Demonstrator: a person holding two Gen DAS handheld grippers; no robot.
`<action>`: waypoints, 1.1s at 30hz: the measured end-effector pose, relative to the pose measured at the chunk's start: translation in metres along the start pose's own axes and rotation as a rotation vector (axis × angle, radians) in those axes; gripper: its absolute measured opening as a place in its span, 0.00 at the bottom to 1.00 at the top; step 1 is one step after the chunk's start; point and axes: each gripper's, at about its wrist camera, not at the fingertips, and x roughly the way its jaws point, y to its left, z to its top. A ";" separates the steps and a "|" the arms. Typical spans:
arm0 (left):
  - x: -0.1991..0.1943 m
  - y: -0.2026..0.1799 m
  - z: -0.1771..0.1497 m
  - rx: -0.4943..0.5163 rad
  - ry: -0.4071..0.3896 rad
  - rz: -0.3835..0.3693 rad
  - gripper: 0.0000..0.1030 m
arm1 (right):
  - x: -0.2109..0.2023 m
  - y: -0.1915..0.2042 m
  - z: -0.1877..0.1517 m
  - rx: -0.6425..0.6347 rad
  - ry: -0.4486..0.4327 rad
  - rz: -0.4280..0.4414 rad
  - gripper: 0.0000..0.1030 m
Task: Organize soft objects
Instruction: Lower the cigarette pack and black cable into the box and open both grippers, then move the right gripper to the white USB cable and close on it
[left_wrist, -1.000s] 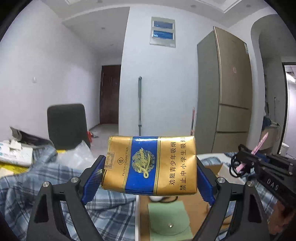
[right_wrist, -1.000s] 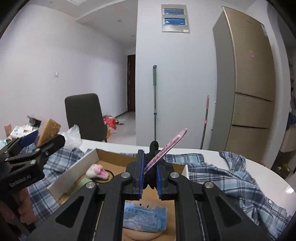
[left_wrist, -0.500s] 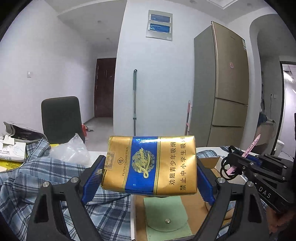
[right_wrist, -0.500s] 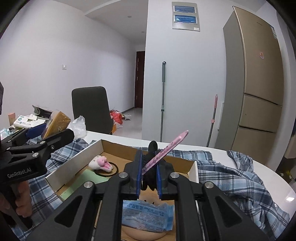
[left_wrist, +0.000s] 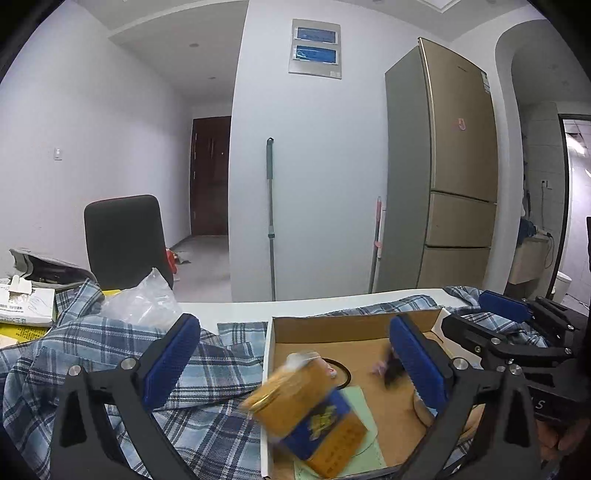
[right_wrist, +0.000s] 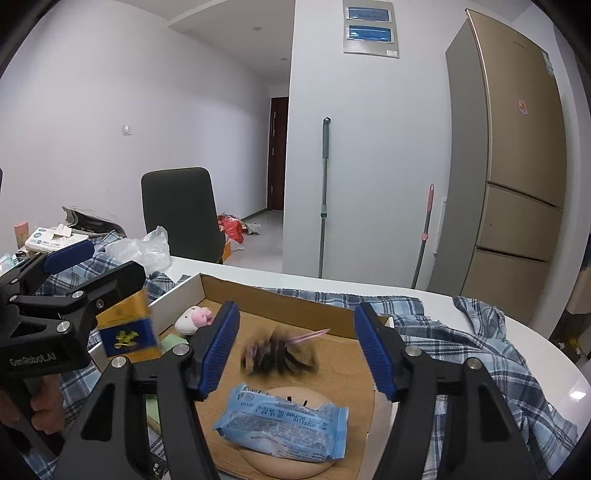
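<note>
My left gripper (left_wrist: 295, 358) hangs over the open cardboard box (left_wrist: 332, 325), its jaws opening with nothing pressed between them. Below it a gold and blue cigarette pack (left_wrist: 314, 410) is blurred and tilted, dropping onto the box's left edge. My right gripper (right_wrist: 295, 349) is also opening over the box (right_wrist: 277, 295). A dark bundle with a pink stick (right_wrist: 280, 354) is blurred in mid-fall between its pads, free of both. The pack (right_wrist: 127, 328) shows beside the left gripper (right_wrist: 96, 266). The right gripper (left_wrist: 487, 321) appears at the right of the left wrist view.
In the box lie a blue wrapped packet (right_wrist: 284, 424) on a tan round item, a small pink-and-white plush (right_wrist: 194, 319) and a green pouch (left_wrist: 360, 402). A plaid shirt (left_wrist: 110, 350) covers the white table around it. A plastic bag (left_wrist: 144, 302), a tissue box (right_wrist: 51, 236) and a dark chair (right_wrist: 177, 206) stand at the left.
Both grippers have opened. The cigarette pack has dropped out of the left one toward the box, and the dark bundle with the pink stick has fallen from the right one.
</note>
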 end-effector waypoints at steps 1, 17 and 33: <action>0.000 0.000 0.000 -0.001 -0.001 0.001 1.00 | 0.000 -0.001 0.000 0.004 0.001 -0.001 0.62; -0.029 -0.004 0.017 0.018 -0.067 -0.024 1.00 | -0.017 -0.005 0.018 0.030 -0.028 0.004 0.62; -0.169 -0.039 0.052 0.097 -0.142 -0.072 1.00 | -0.142 0.002 0.045 0.062 -0.047 -0.005 0.62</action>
